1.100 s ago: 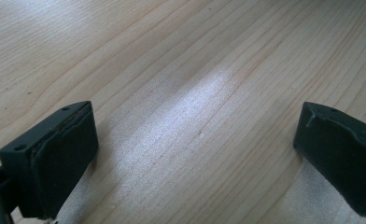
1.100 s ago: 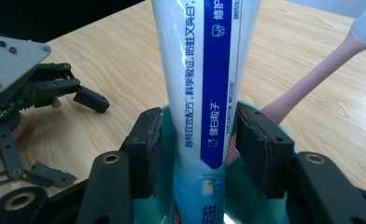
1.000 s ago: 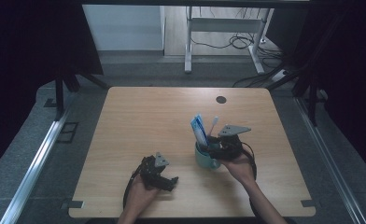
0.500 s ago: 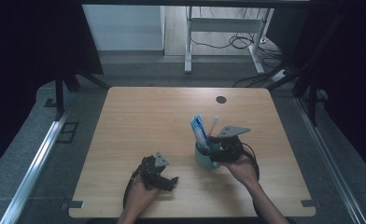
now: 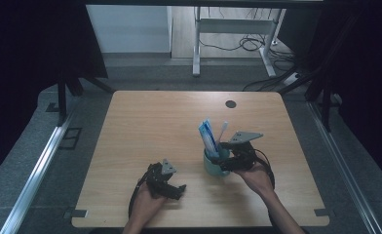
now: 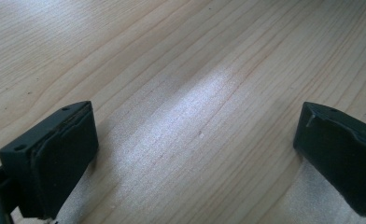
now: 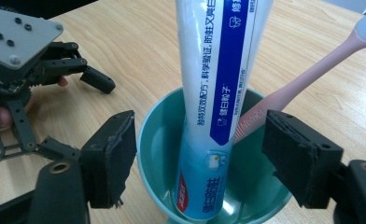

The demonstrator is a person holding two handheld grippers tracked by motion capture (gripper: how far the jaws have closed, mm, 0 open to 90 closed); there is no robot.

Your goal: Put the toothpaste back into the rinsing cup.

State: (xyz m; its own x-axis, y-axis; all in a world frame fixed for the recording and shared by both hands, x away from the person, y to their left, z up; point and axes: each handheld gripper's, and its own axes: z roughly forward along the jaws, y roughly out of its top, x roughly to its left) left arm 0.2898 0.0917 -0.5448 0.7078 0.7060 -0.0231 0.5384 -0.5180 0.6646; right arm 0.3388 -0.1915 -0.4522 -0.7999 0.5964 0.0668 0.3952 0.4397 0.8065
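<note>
The right gripper [image 7: 197, 154] has its jaws spread wide around the toothpaste tube [image 7: 216, 93], nothing pinched yet. Best bet: close squarely on the tube's flat faces and miss the pink toothbrush [image 7: 307, 79]. The tube's white and blue, standing tilted in the teal cup [image 5: 213, 163] toward the desk's near right. The left gripper [image 6: 195, 154] idles wide open over bare wood.
</note>
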